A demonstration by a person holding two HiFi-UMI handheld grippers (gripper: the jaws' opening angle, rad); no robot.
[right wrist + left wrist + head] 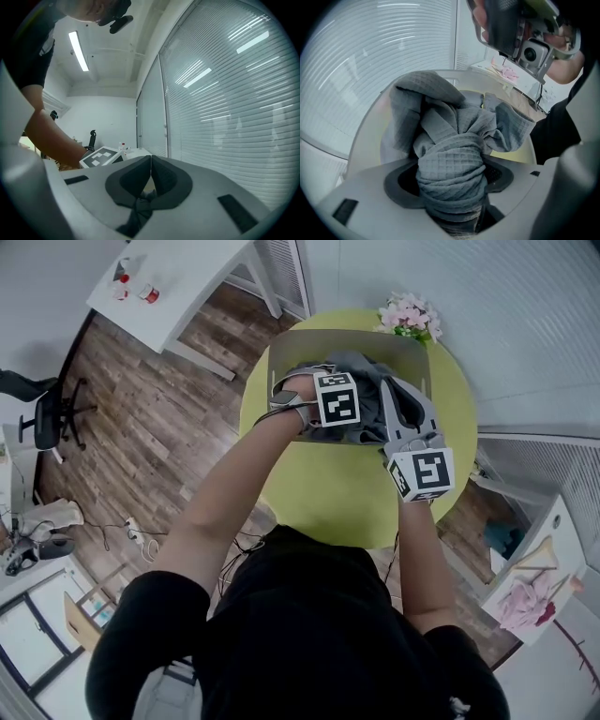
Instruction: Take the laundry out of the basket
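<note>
fingers (401, 180) of our left gripper (450, 185) clamp wide on a thick bunch of grey towel (454, 136), rest heaped in the basket (365, 136), right gripper (151, 161) pinched shut on a fold; we judge pull-out underway, next: hoist clear of the rim.

Both bare forearms reach forward. The left arm (225, 493) angles its left gripper (450, 180) steeply down, jaws clamped on a thick bunch of grey cloth (454, 136). The right gripper (150, 171) points level, tips together, a scrap of that cloth pinched low.
</note>
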